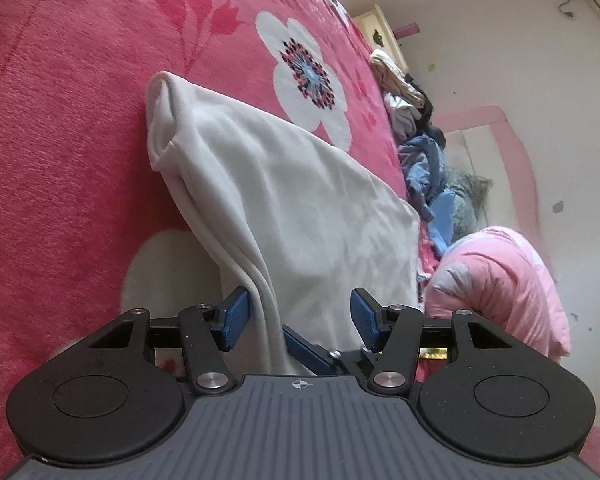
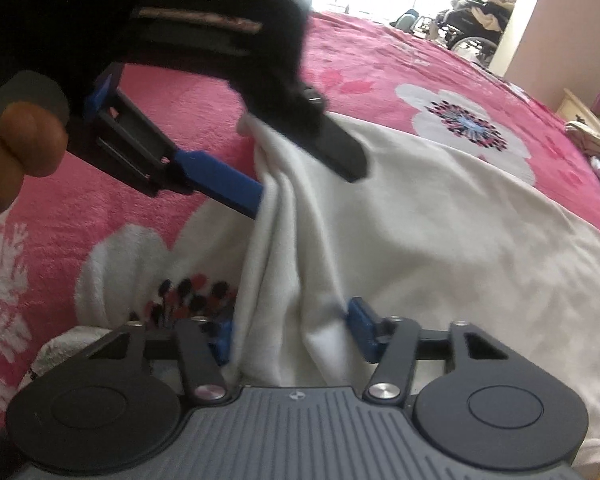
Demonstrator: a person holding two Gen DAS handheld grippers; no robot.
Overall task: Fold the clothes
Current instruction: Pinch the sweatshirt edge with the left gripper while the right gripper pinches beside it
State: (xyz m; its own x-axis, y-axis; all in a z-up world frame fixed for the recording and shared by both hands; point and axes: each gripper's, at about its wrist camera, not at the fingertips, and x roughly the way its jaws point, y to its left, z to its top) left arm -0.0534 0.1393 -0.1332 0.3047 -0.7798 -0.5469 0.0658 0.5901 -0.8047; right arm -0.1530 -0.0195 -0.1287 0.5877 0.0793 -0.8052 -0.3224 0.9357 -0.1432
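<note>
**Both Grippers at the White Garment's Near Edge**

Bunched white garment [image 2: 380, 216] fills the foreground, lying on the pink floral bed cover [image 1: 68, 128] with its far end rolled into an open tube. The right gripper [image 2: 292, 336] has a thick fold between its blue pads, apparently pinched, jaws about half open. The left gripper [image 1: 296, 316] stands at medium width; in its own view the cloth edge lies against one pad only, while the right wrist view shows its fingers meeting the fabric, so a firm hold cannot be confirmed. For a clean fold, both grips should likely catch all layers, lift evenly, and keep the edge taut. A heap of other clothes [image 1: 416, 136] lies well apart at the bed's far side.
</note>
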